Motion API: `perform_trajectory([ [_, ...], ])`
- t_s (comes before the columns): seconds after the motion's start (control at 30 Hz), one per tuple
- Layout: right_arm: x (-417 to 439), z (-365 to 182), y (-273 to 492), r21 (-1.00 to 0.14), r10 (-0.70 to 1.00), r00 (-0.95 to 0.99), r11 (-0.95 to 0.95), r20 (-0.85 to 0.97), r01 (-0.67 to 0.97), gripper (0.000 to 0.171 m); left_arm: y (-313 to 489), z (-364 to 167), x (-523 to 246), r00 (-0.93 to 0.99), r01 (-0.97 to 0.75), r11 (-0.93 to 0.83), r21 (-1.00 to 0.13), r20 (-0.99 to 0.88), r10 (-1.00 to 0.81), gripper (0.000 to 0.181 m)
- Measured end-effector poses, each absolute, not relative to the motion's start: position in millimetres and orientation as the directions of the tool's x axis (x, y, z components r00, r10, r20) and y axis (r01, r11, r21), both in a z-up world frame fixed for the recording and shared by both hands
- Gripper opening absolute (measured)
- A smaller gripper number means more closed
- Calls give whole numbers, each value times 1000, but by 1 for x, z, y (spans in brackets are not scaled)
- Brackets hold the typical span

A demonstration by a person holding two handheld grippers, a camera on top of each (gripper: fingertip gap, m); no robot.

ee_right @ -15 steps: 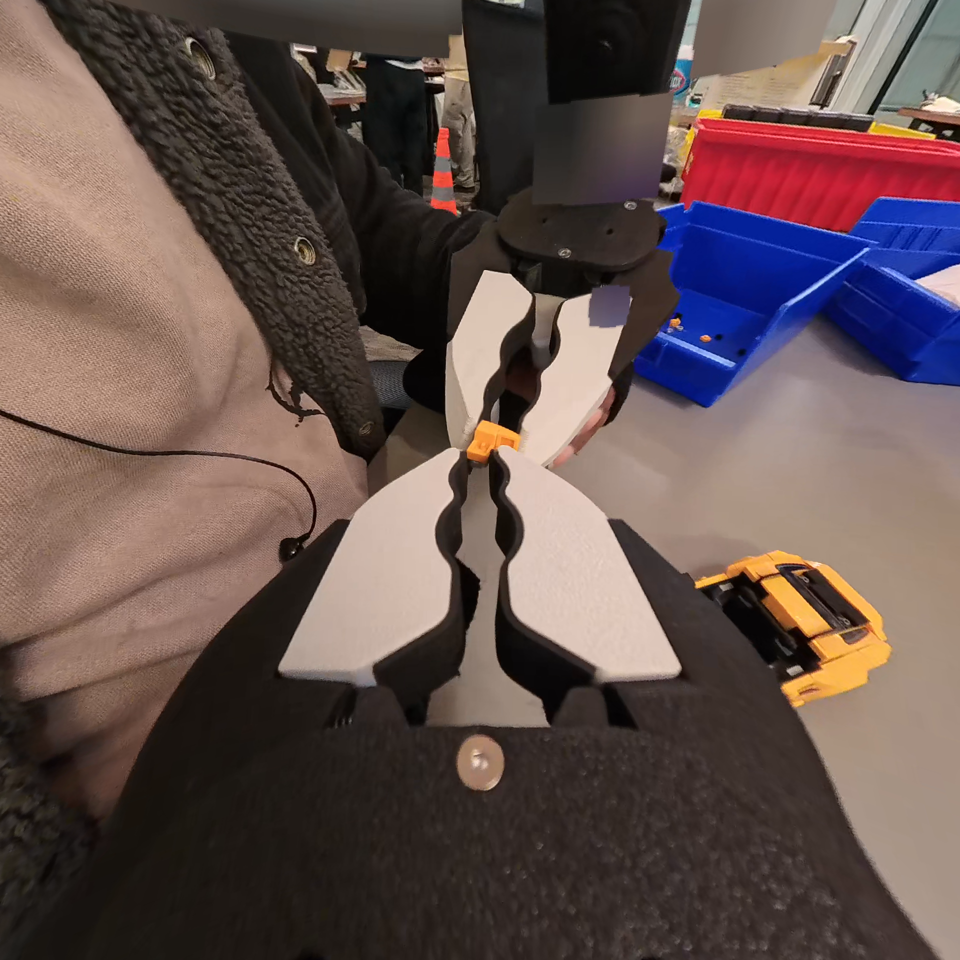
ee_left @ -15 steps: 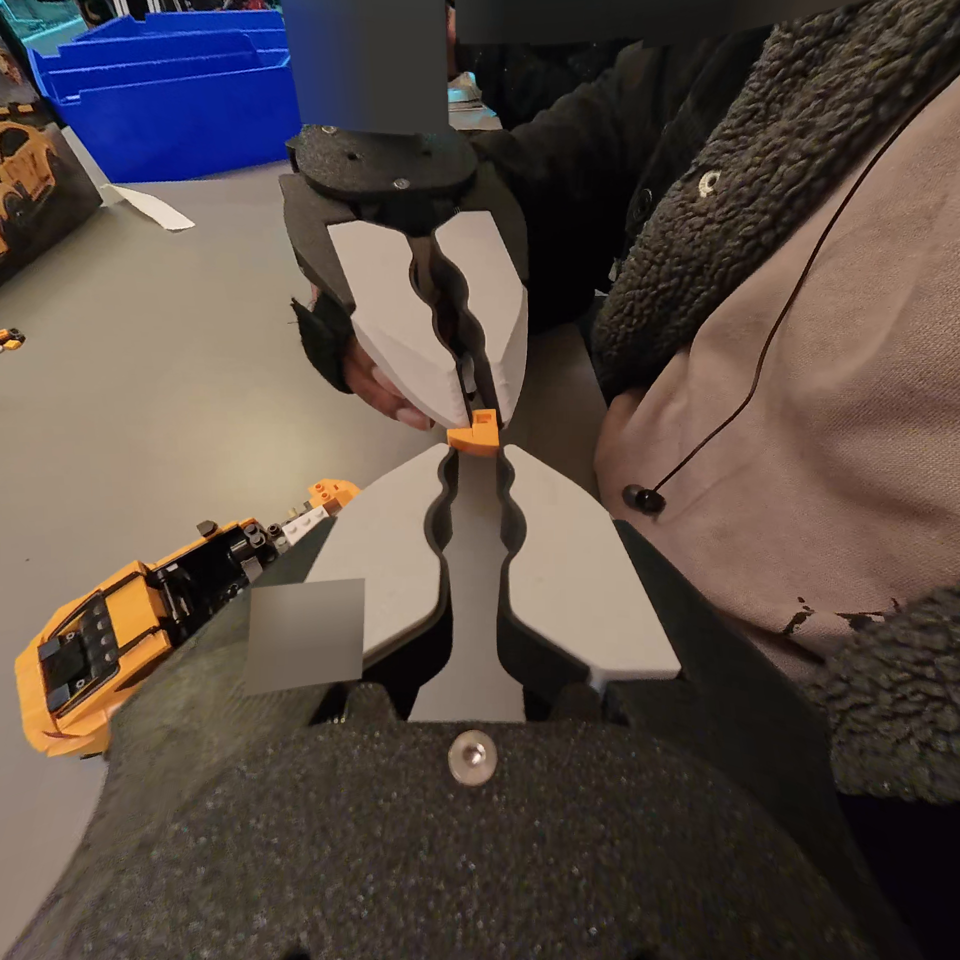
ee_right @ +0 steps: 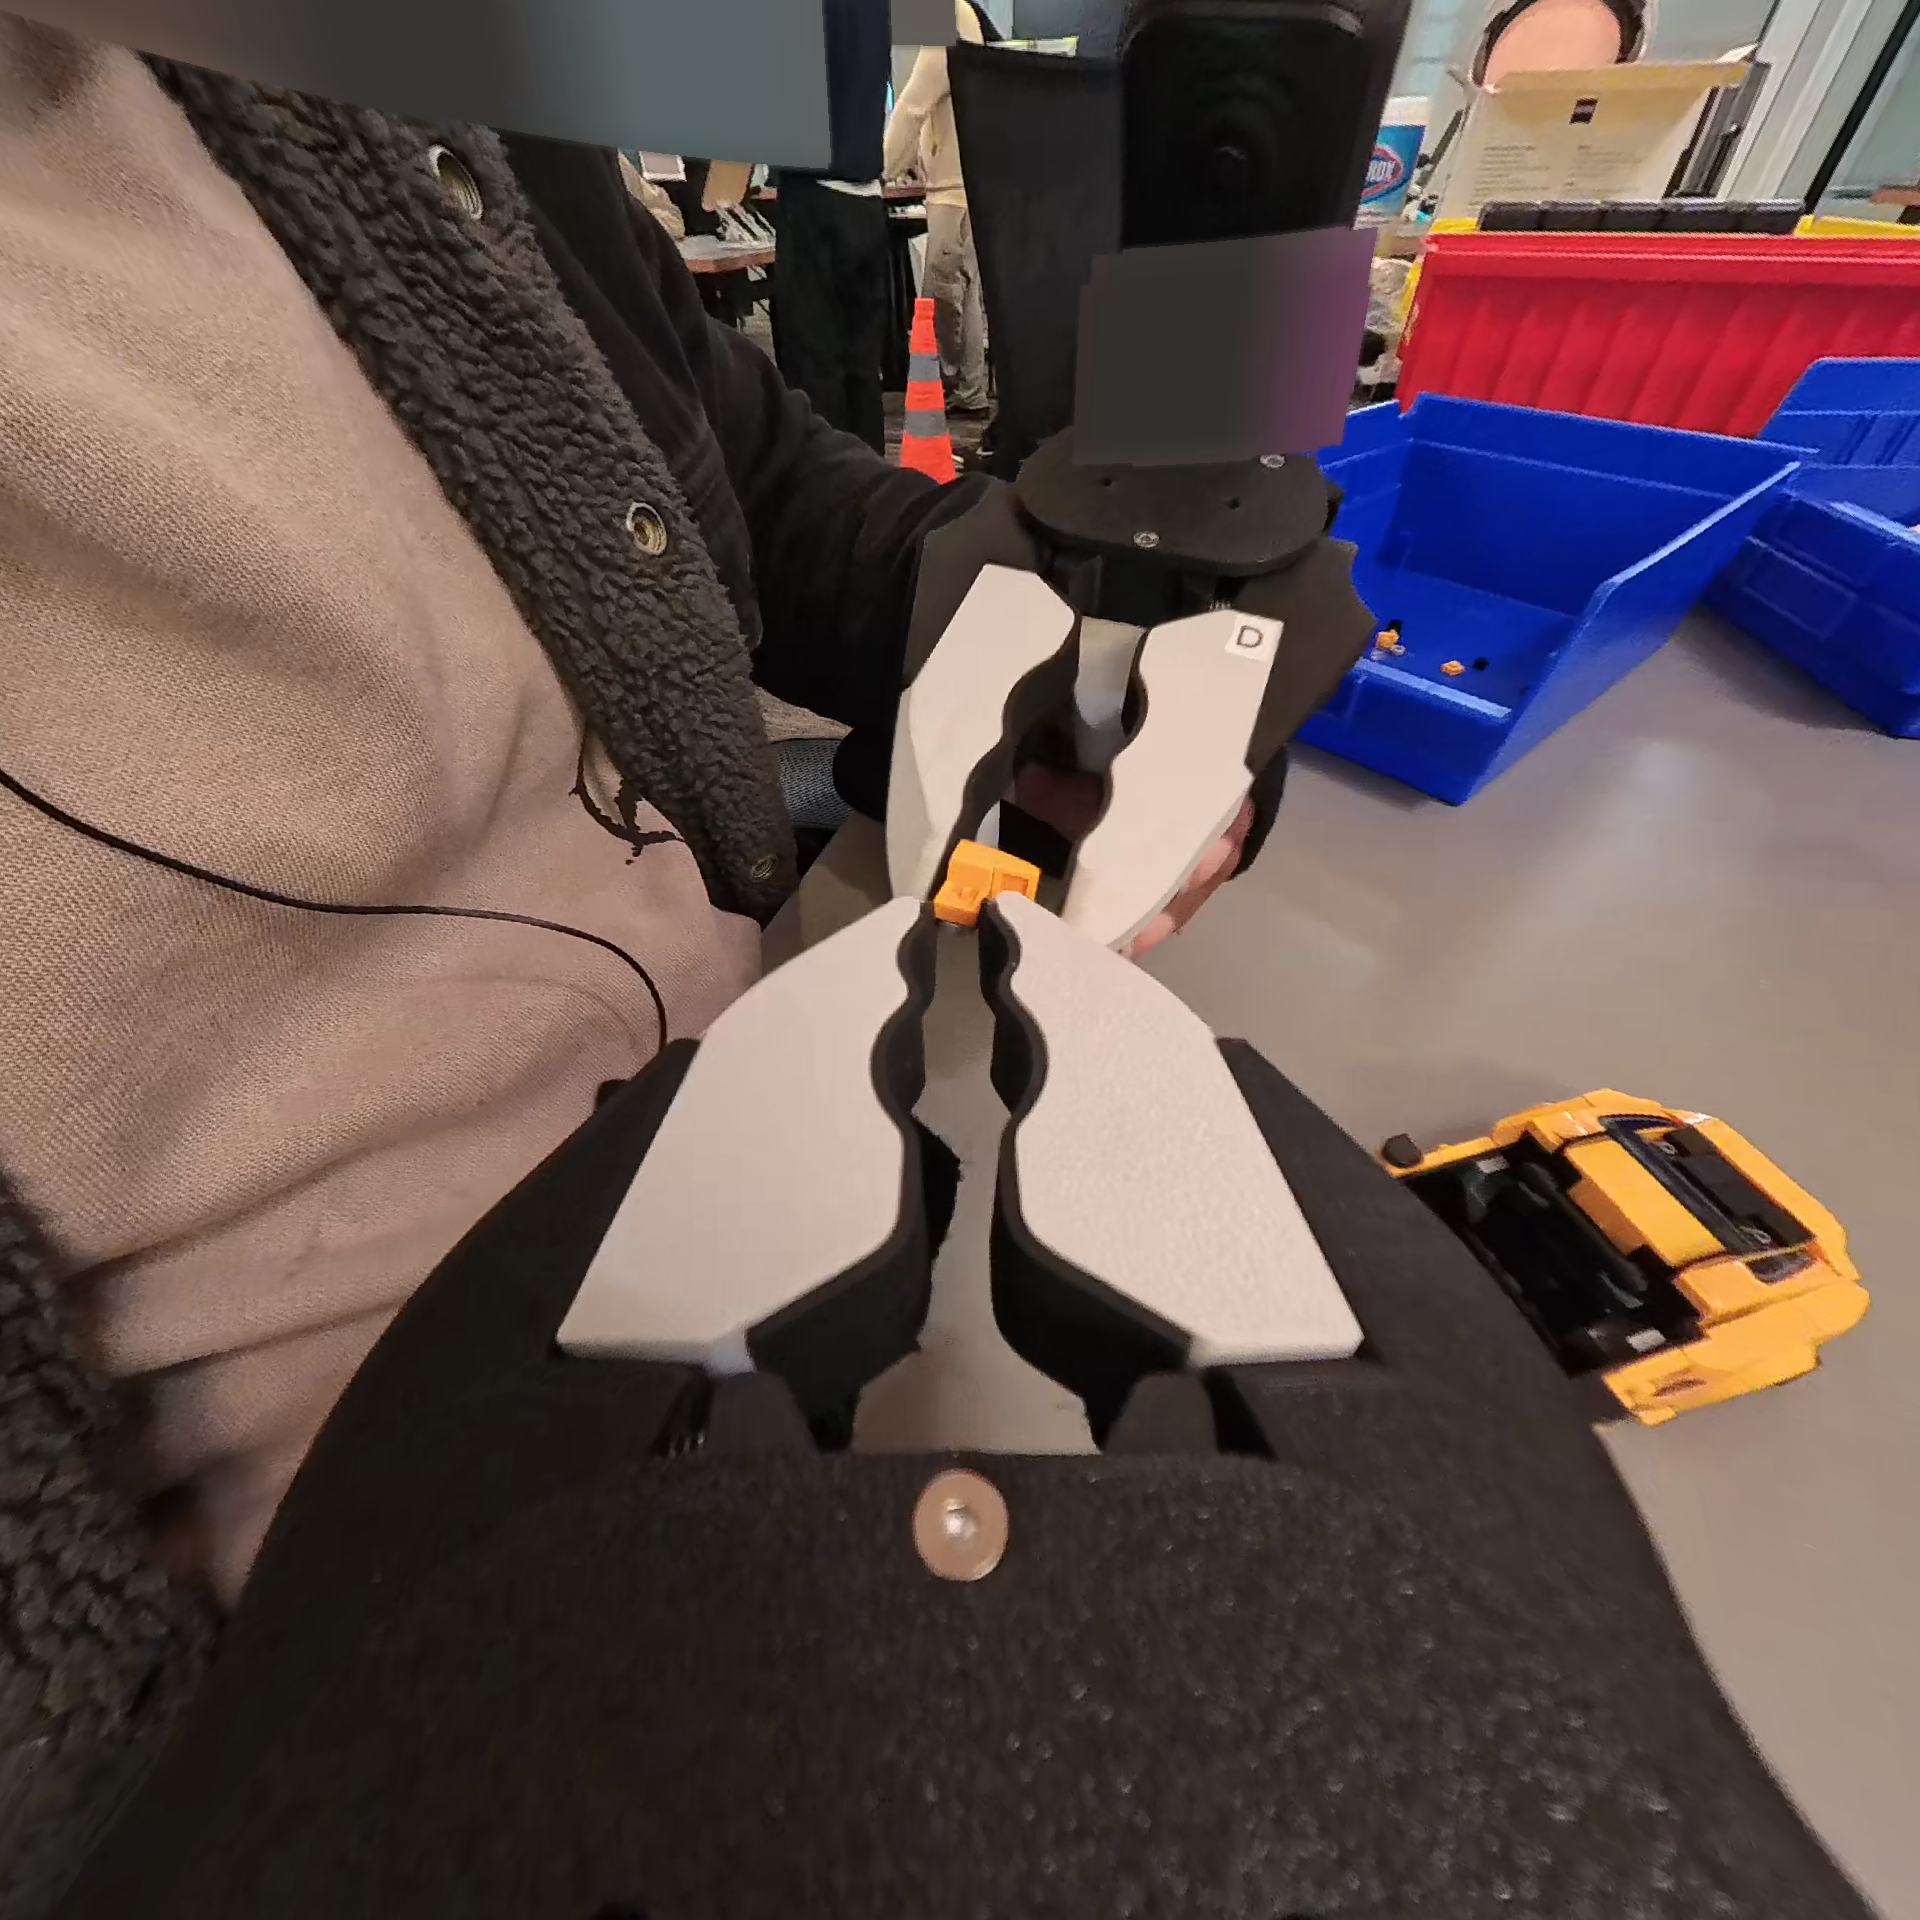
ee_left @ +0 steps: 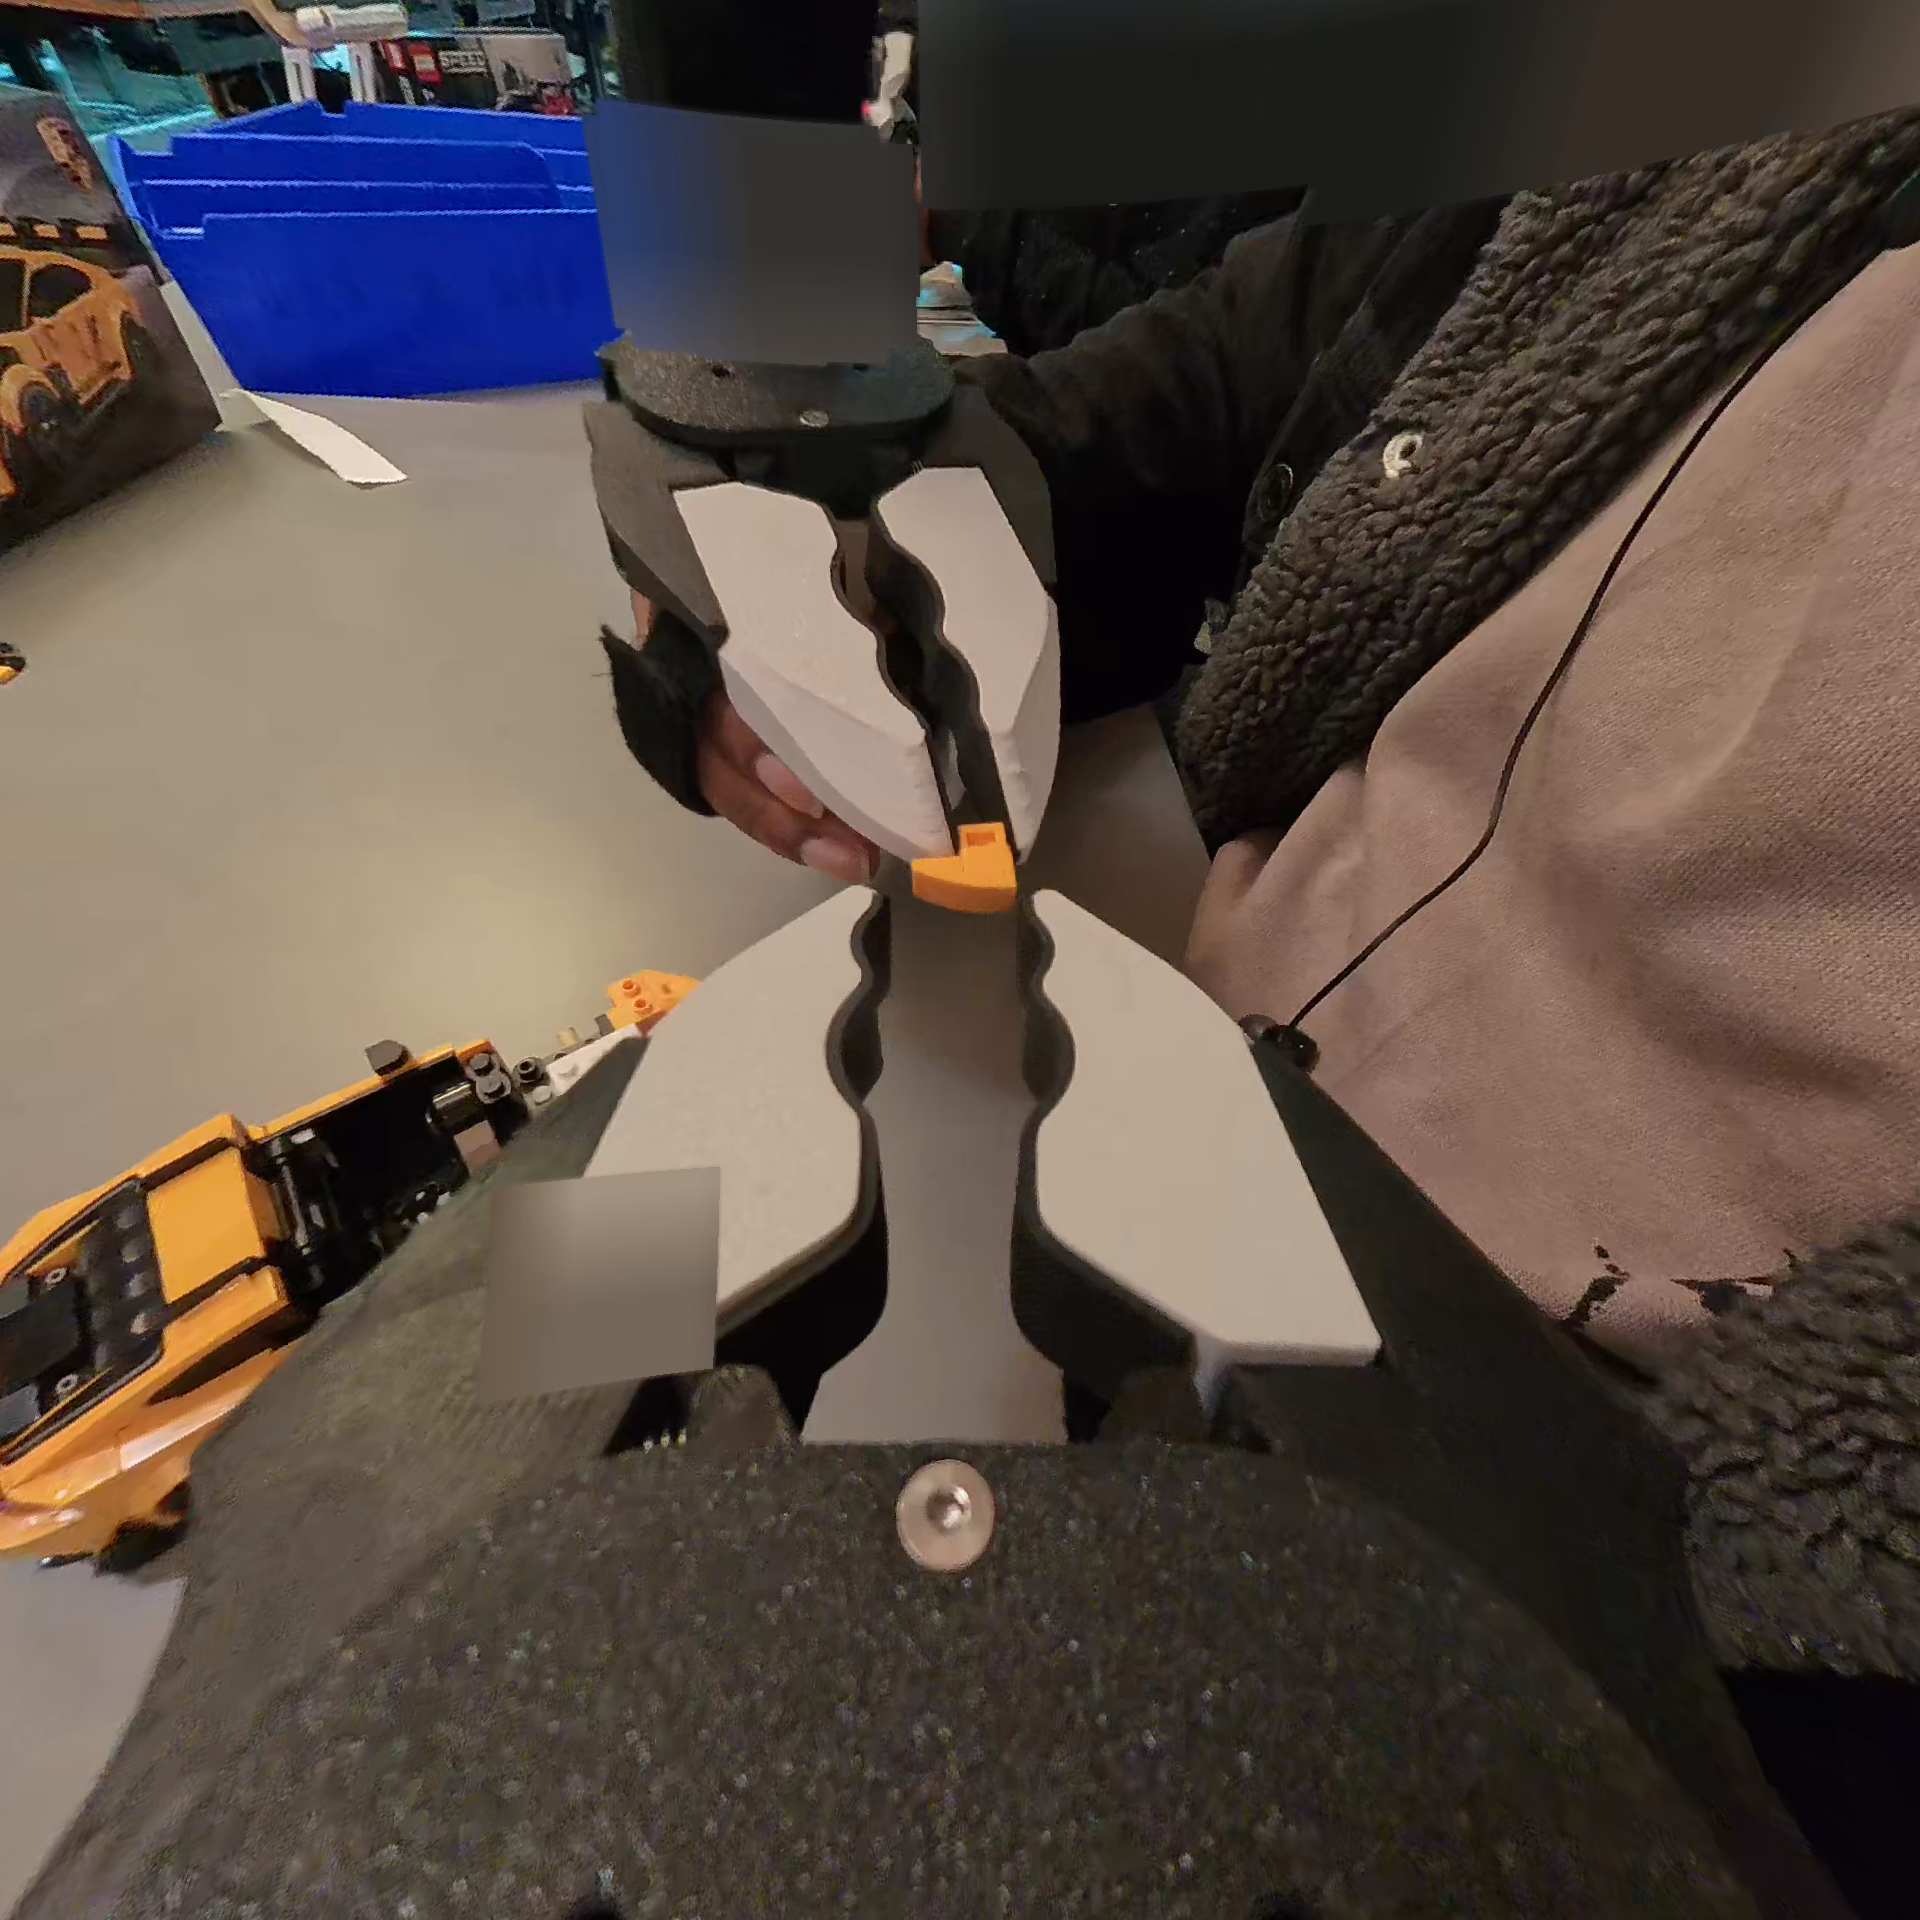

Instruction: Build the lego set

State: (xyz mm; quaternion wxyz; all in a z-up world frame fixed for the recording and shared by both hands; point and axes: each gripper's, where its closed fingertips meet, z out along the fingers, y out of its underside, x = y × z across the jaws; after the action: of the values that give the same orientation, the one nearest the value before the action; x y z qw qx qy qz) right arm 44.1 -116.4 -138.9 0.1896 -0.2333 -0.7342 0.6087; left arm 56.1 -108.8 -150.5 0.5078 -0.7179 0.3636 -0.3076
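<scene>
One orange Lego piece [ee_left: 964, 869] sits between your two grippers, held tip to tip above the table edge: your right gripper [ee_right: 961, 914] pinches it, your left gripper [ee_left: 951, 909] stands spread, seemingly just touching. One orange Lego car [ee_right: 1652, 1247] lies on the grey table [ee_right: 1558, 935], partly hidden.

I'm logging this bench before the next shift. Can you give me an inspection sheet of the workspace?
Surface: grey table, flat and matte.
Job's things: small orange brick held above the table; half-built orange car resting on the table.
Clutter: paper scrap and printed box at the far left; loose piece at the left edge.
Grippers: right tool shut on the brick; left tool open, its tips either side of the brick.
Cables: thin black cord over the person's jacket.
Surroundings: blue bins, red bin, traffic cone.
</scene>
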Motion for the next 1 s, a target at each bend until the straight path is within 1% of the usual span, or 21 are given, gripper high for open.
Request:
perform_trajectory([
  [0.1,46,-142,-118,-981,561,-828,151,-16,122,8,-111,-154,60,532,-220,-220,-950,72,-843,17],
  [0.4,47,-146,-115,-980,569,-821,133,-44,145,8,-107,-157,56,553,-201,-239,-950,91,-828,16],
  [0.8,43,-151,-103,-974,644,-764,147,-39,173,9,-98,-161,44,625,-184,-251,-950,84,-776,17],
  [1.0,44,-152,-103,-973,643,-765,147,-43,179,7,-98,-162,44,628,-183,-250,-951,82,-774,17],
])
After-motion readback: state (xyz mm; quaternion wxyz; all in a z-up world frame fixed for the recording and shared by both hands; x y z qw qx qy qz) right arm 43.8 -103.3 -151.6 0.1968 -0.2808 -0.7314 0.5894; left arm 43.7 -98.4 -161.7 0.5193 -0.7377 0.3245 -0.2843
